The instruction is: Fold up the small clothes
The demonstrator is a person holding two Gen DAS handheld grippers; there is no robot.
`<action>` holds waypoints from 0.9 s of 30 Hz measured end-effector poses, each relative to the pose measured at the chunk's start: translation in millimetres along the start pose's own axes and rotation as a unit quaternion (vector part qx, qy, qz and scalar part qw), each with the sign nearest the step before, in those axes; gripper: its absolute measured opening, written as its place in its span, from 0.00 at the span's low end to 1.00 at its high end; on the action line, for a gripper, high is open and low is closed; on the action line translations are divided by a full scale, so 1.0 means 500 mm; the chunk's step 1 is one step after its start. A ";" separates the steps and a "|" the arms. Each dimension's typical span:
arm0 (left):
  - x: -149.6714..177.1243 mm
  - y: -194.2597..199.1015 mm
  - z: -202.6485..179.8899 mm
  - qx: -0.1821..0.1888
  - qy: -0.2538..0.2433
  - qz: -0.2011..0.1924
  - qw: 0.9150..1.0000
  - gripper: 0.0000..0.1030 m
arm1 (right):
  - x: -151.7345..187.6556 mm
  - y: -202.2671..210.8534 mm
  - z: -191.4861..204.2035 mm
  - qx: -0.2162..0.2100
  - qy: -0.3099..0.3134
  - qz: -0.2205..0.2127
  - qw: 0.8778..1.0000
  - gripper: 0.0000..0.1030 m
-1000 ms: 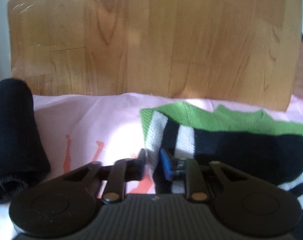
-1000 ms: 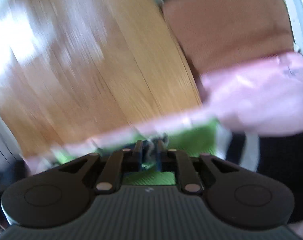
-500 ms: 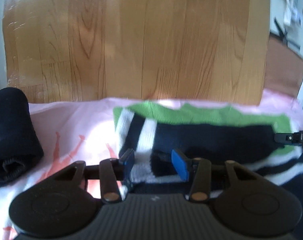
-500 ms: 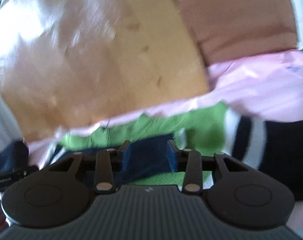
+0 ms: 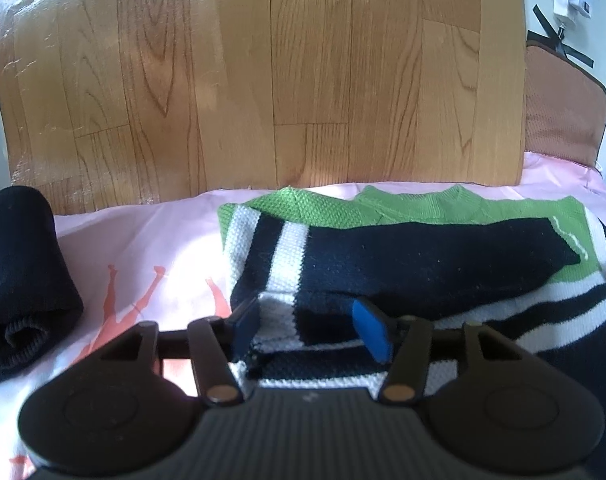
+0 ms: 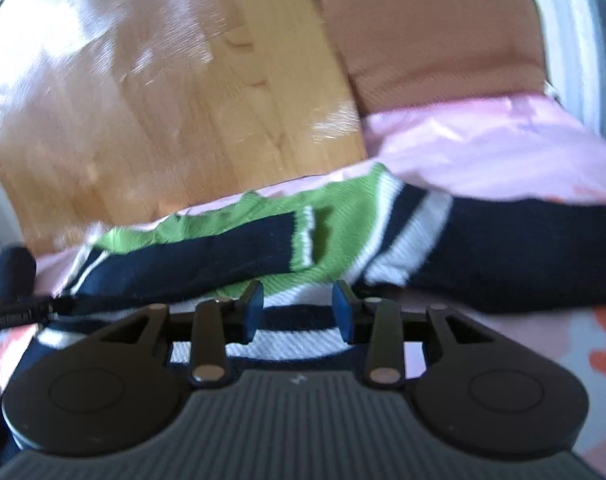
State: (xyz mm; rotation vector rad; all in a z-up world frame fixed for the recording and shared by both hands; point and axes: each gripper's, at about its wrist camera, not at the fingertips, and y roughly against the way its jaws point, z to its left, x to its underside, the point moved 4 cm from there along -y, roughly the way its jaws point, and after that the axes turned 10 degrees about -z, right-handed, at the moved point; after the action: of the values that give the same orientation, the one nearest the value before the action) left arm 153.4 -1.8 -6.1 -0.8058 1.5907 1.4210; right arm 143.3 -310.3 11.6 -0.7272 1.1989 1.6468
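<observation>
Both grippers newly open over striped sweater (image 5: 403, 256), dark roll (image 5: 19, 276) beside

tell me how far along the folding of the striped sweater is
Done: both sleeves of the striped knit sweater lie folded across its green chest, and a rolled dark garment sits aside on the pink sheet. In hand: nothing. The left gripper and right gripper have just been opening, their fingers clear of the knit below. Left: folding the body over, since the sweater is still spread wide.
</observation>
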 end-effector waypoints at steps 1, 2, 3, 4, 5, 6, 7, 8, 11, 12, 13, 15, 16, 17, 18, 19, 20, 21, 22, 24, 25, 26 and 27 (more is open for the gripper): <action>0.000 0.000 0.001 0.000 0.001 0.000 1.000 0.54 | 0.000 -0.003 -0.009 -0.003 -0.020 0.001 1.000 0.40; 0.000 -0.001 0.002 0.000 0.002 0.001 1.000 0.55 | 0.000 -0.008 -0.019 -0.007 -0.041 0.003 0.999 0.40; 0.000 -0.001 0.002 0.000 0.002 0.002 1.000 0.55 | -0.001 -0.011 -0.030 -0.011 -0.061 0.004 0.998 0.40; 0.000 -0.001 0.003 0.000 0.002 0.003 1.000 0.56 | -0.003 -0.012 -0.043 -0.018 -0.086 0.005 0.996 0.40; 0.000 -0.001 0.002 0.000 0.002 0.003 1.000 0.56 | -0.004 -0.013 -0.052 -0.022 -0.102 0.005 0.994 0.40; 0.000 -0.001 0.001 0.000 0.002 0.003 1.000 0.56 | -0.004 -0.012 -0.056 -0.023 -0.114 0.004 0.993 0.39; 0.000 -0.001 0.001 0.000 0.001 0.003 1.000 0.57 | -0.004 -0.012 -0.057 -0.025 -0.120 0.003 0.992 0.39; 0.000 0.000 0.001 0.000 0.001 0.003 1.000 0.57 | -0.004 -0.011 -0.055 -0.024 -0.117 0.003 0.993 0.39; 0.001 -0.001 0.000 0.000 0.002 0.003 1.000 0.57 | -0.003 -0.009 -0.042 -0.017 -0.094 0.001 0.995 0.40; 0.001 -0.001 0.001 0.000 0.001 0.003 1.000 0.57 | -0.002 -0.010 -0.039 -0.016 -0.089 0.001 0.996 0.40; 0.001 -0.001 0.000 0.000 0.001 0.003 1.000 0.58 | -0.002 -0.011 -0.039 -0.015 -0.088 0.001 0.996 0.40; 0.001 -0.001 0.000 0.000 0.001 0.003 1.000 0.58 | -0.002 -0.012 -0.043 -0.017 -0.093 0.001 0.996 0.40; 0.001 -0.001 0.000 0.000 0.001 0.003 1.000 0.58 | -0.002 -0.013 -0.044 -0.018 -0.095 0.001 0.995 0.40; 0.001 -0.001 0.000 0.000 0.001 0.003 1.000 0.58 | -0.002 -0.012 -0.046 -0.018 -0.096 0.002 0.995 0.40; 0.001 -0.001 0.000 0.000 0.001 0.003 1.000 0.58 | -0.003 -0.011 -0.047 -0.018 -0.095 0.002 0.995 0.40; 0.001 -0.001 0.000 0.000 0.001 0.003 1.000 0.58 | -0.003 -0.011 -0.047 -0.018 -0.094 0.002 0.995 0.40; 0.001 -0.001 0.000 0.000 0.001 0.003 1.000 0.58 | -0.002 -0.011 -0.047 -0.018 -0.093 0.002 0.995 0.40; 0.002 -0.002 0.000 0.000 0.001 0.003 1.000 0.59 | -0.002 -0.011 -0.047 -0.018 -0.093 0.002 0.995 0.40; 0.002 -0.002 0.000 0.000 0.001 0.003 1.000 0.59 | -0.002 -0.011 -0.047 -0.018 -0.094 0.002 0.995 0.40; 0.002 -0.002 0.000 0.000 0.001 0.003 1.000 0.59 | -0.002 -0.011 -0.048 -0.019 -0.095 0.002 0.995 0.40; 0.002 -0.002 0.000 0.000 0.001 0.003 1.000 0.60 | -0.002 -0.010 -0.048 -0.019 -0.095 0.002 0.995 0.40; 0.002 -0.002 0.000 0.000 0.001 0.003 1.000 0.60 | -0.002 -0.010 -0.048 -0.018 -0.095 0.002 0.995 0.40; 0.002 -0.002 0.000 0.000 0.001 0.003 1.000 0.60 | -0.002 -0.011 -0.048 -0.019 -0.096 0.002 0.995 0.40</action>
State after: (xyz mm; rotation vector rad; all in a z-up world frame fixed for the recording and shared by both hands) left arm 153.8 -1.8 -7.6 -0.8040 1.5965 1.4252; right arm 147.2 -332.7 2.4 -0.5759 1.0366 1.7043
